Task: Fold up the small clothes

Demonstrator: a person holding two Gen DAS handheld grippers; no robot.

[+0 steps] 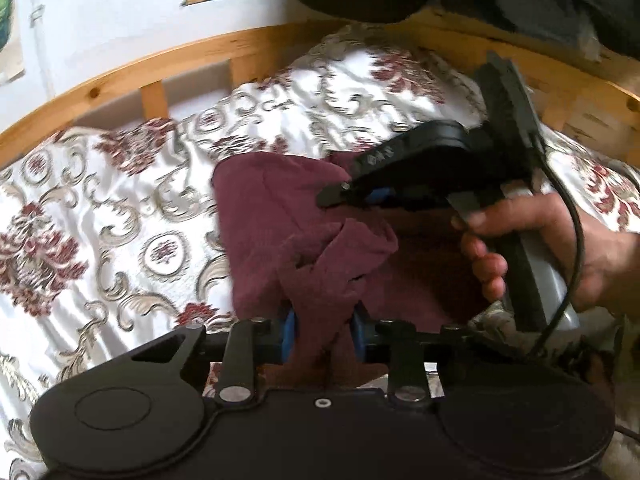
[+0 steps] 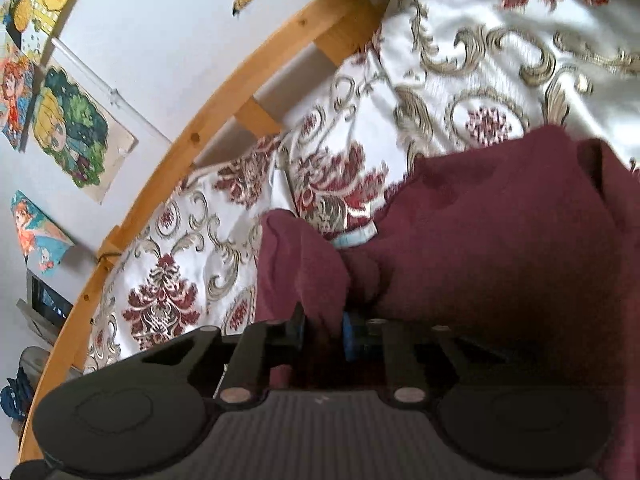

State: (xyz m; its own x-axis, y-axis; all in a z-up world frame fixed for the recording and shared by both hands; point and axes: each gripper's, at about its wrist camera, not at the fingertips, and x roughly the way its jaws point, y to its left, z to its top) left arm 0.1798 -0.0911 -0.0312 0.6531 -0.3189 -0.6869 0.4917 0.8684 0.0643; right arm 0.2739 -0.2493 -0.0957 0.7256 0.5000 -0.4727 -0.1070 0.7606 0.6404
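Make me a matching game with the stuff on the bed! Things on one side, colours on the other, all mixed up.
Things:
1. garment
2. bed rail
3. gripper pads
4. bedspread

Colours:
A. blue
B. white with a flowery pattern
C. dark red
D. light brown wood

Pairs: 1-C, 2-D, 3-A, 4-B
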